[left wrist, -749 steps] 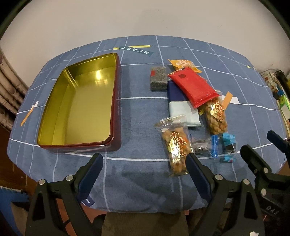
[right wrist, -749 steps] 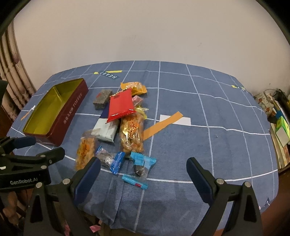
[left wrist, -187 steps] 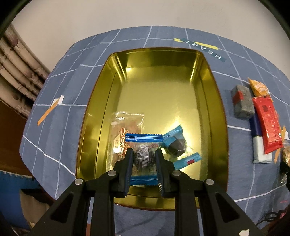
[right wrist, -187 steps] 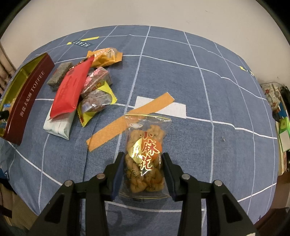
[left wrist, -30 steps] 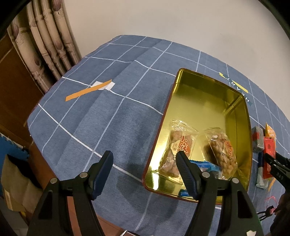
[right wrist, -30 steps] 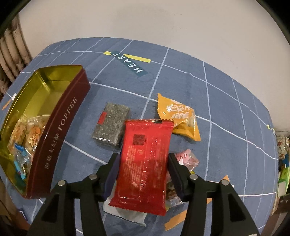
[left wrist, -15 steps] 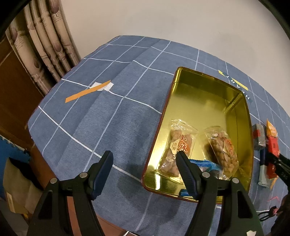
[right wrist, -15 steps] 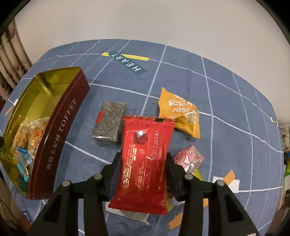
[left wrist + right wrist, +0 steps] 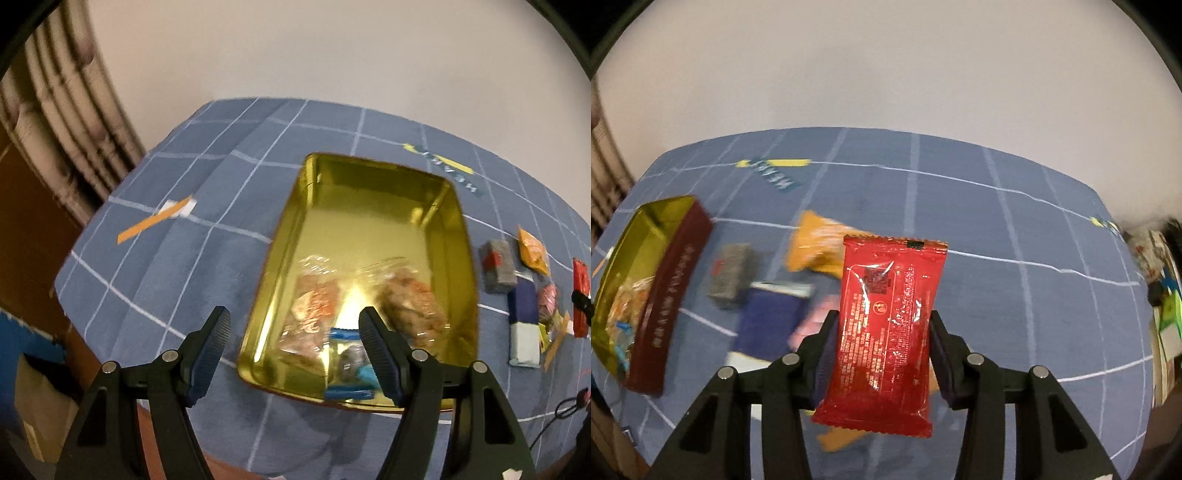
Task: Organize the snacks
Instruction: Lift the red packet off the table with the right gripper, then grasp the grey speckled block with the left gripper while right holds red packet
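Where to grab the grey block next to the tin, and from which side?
Grip the grey block across its two long sides, coming from above. It lies flat and boxy on the cloth, with bare cloth towards the tin; the navy pack crowds its near end.

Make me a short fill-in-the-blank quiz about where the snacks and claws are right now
1. The right claw grips a ____ packet.
2. The left claw holds ____.
3. The two clear bags of twisted snacks lie inside the gold ____.
4. The orange packet lies on the ____ tablecloth.

Missing words: red; nothing; tin; blue
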`<state>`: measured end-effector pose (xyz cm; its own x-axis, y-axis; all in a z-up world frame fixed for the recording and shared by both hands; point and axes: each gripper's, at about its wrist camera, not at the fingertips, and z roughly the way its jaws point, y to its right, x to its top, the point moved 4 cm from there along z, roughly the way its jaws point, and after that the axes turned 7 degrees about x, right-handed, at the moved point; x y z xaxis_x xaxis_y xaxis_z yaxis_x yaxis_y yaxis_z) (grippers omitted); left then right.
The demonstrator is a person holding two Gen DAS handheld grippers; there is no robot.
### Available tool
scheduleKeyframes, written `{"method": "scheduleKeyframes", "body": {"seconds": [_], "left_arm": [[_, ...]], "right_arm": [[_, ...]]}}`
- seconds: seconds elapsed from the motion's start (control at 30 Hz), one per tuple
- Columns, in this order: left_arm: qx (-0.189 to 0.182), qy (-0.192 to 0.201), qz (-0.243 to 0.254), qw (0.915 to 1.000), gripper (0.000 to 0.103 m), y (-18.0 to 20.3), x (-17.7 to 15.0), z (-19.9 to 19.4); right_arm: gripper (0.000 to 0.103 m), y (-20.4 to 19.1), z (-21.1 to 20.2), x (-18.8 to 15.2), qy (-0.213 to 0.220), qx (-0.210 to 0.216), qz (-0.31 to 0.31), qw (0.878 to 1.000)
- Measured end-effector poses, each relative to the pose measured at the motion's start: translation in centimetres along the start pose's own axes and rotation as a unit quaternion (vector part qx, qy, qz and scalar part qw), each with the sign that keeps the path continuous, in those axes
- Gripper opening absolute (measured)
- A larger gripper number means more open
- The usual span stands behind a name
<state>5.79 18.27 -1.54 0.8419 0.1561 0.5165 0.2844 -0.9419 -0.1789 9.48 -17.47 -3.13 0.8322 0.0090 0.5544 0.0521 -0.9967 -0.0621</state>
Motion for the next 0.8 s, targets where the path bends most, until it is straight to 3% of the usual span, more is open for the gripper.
{"method": "scheduleKeyframes", "body": {"seconds": [0.2,0.4,0.6,0.8], "left_arm": [[-0.028,0.008,0.043,0.9987,0.069,4.4,1.0,-1.6],[-0.080,-0.009,0.068,0.9944,0.069,9.2,1.7,-2.0],[-0.089,-0.002,0.113,0.9896,0.069,13.8,2.1,-2.2],[-0.108,-0.020,0.116,0.9871,0.069,16.7,2.7,-1.0]], "right_arm": [[0.046,4.5,0.8,-0.9,0.001,-0.026,0.019,0.999],[0.046,6.2,2.3,-2.3,0.001,-0.015,0.015,1.000],[0.046,7.2,3.2,-2.9,0.017,-0.009,0.015,1.000],[0.046,7.8,3.7,-3.3,0.025,0.002,0.020,0.999]]}}
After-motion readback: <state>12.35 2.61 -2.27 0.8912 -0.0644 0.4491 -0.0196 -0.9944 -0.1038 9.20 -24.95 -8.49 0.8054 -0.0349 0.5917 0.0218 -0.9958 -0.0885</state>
